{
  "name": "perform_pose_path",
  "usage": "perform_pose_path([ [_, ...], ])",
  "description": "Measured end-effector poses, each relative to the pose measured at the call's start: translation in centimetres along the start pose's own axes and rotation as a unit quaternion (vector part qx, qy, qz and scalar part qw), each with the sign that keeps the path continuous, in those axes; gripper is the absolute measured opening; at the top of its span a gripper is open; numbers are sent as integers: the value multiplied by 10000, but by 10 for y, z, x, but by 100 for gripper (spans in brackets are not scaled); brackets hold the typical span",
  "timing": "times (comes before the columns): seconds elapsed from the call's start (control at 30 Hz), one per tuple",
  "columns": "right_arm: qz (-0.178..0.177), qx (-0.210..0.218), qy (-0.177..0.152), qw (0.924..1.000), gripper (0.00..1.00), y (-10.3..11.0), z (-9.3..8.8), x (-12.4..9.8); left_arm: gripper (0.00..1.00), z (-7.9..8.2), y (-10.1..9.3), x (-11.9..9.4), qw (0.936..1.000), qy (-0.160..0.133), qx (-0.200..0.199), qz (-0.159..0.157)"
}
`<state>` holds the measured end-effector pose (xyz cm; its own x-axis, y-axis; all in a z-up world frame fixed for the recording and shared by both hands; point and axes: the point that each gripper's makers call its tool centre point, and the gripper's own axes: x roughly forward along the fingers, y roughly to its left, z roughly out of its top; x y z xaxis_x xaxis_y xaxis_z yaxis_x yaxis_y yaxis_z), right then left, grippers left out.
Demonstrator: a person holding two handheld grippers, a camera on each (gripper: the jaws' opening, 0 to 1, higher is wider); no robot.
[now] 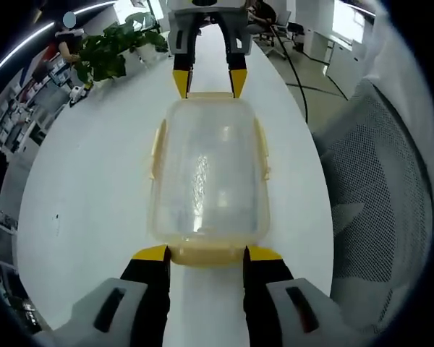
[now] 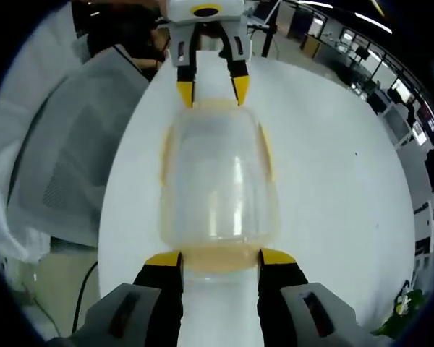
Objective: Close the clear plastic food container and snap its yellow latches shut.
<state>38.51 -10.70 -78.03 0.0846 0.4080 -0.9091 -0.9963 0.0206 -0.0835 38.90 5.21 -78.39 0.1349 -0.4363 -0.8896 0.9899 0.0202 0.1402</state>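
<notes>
The left gripper (image 1: 206,254) has its jaws spread, tips at one short end of the clear plastic food container (image 1: 208,172); the right gripper (image 2: 220,259) stands likewise at the opposite end. The left gripper view adds a potted plant (image 1: 112,48) at the white surface's (image 1: 87,181) far edge. The lid sits on; yellow latches (image 1: 263,150) line the long sides.
</notes>
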Motion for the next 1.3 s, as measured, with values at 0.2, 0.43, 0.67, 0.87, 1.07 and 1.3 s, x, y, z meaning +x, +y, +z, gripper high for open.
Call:
perform_pose_path([
  [0.2,25,7,41,10000,38,-2,-12,-4,38,11,1,6,10000,-32,-22,-48],
  [0.43,77,109,3,9999,38,-4,-23,-4,38,19,4,12,10000,-53,39,-69],
  [0.67,158,171,26,9997,38,-3,-32,-2,38,23,3,20,9998,-59,43,-160],
  [0.87,209,253,16,9995,38,-4,-36,1,39,25,5,22,9997,-116,60,-214],
  [1.07,292,322,-21,9991,39,-4,-37,4,39,24,6,24,9994,-138,19,-314],
  [1.3,408,358,-69,9985,38,-5,-39,7,39,22,5,26,9990,-153,-84,-420],
])
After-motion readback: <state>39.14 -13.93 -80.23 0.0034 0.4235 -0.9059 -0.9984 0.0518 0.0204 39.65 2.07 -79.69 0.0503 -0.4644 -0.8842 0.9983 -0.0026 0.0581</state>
